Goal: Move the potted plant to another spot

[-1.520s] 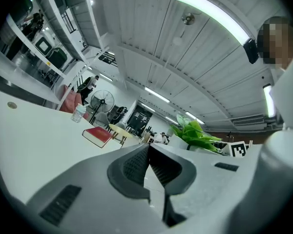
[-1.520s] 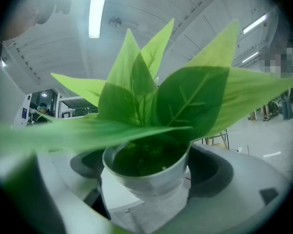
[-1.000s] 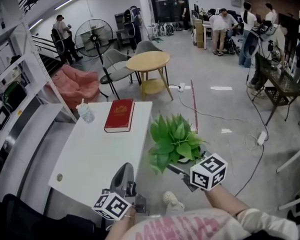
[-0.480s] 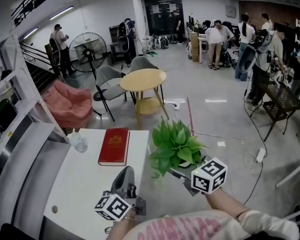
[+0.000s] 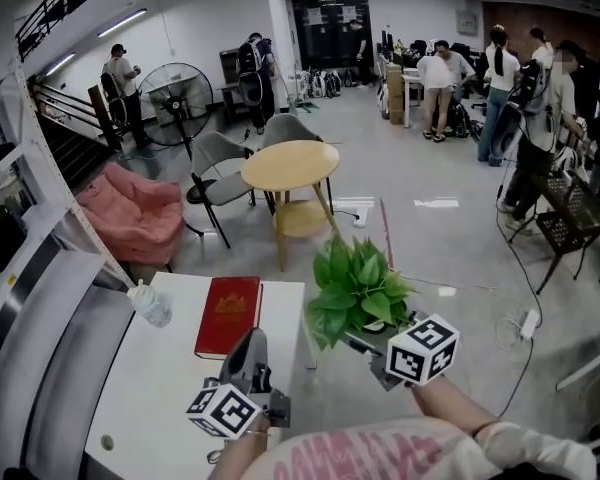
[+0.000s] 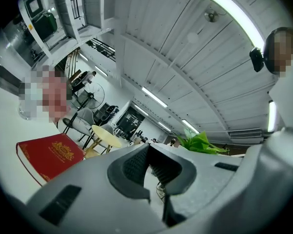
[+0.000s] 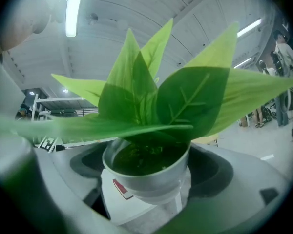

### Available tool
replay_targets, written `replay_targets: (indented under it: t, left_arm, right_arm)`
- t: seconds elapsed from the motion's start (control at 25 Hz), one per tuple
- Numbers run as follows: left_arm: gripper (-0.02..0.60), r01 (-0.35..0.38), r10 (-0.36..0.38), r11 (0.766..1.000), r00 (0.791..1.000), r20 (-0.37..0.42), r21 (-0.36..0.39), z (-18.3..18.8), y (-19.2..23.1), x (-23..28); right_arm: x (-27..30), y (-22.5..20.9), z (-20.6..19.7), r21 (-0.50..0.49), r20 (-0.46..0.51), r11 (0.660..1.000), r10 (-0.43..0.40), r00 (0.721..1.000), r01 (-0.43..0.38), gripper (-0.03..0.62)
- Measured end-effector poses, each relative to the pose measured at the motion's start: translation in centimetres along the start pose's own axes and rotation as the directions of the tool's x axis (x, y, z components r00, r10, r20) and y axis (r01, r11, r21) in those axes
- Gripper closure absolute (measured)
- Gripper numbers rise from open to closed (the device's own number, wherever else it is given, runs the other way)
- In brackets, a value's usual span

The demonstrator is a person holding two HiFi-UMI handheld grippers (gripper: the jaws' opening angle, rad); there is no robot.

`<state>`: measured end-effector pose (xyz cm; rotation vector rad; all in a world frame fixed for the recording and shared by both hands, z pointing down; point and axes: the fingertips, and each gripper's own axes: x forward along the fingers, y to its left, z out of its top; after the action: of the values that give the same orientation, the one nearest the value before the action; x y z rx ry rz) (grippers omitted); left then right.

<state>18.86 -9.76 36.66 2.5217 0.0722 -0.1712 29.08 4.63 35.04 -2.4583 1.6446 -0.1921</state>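
The potted plant has broad green leaves and a small silver pot. My right gripper is shut on that pot and holds it in the air off the right edge of the white table. In the right gripper view both jaws press the pot's sides and the leaves fill the picture. My left gripper hovers over the table's near right part, jaws together with nothing between them.
A red book and a clear water bottle lie on the table's far part. A round wooden table, grey chairs, a pink beanbag and a floor fan stand beyond. People stand at the back right.
The view has swung toward the room, so the table has slid down and left in the picture. The plant stays held in my right gripper at about the same height.
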Motion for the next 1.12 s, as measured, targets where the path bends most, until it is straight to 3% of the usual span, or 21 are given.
replay_targets:
  t: [0.28, 0.56, 0.8, 1.12]
  left_arm:
    - [0.578, -0.089, 0.089, 0.996, 0.996, 0.015, 0.025, 0.1, 3.1, -1.5]
    - [0.578, -0.215, 0.215, 0.976, 0.974, 0.072, -0.008, -0.1, 6.5, -5.1]
    - [0.579, -0.306, 0.308, 0.952, 0.945, 0.109, -0.029, 1.6, 9.7, -6.7]
    - [0.578, -0.414, 0.414, 0.909, 0.890, 0.193, -0.044, 4.5, 13.8, -6.1]
  right_arm:
    - [3.1, 0.1, -1.4, 0.010, -0.026, 0.998, 0.056, 0.998, -0.056, 0.063]
    - [7.0, 1.8, -4.4, 0.034, -0.090, 0.986, 0.165, 0.982, -0.162, 0.064]
    - [12.1, 4.1, -6.0, 0.052, -0.144, 0.964, 0.264, 0.954, -0.259, 0.064]
    - [19.7, 4.3, -5.9, 0.065, -0.168, 0.925, 0.381, 0.909, -0.375, 0.064]
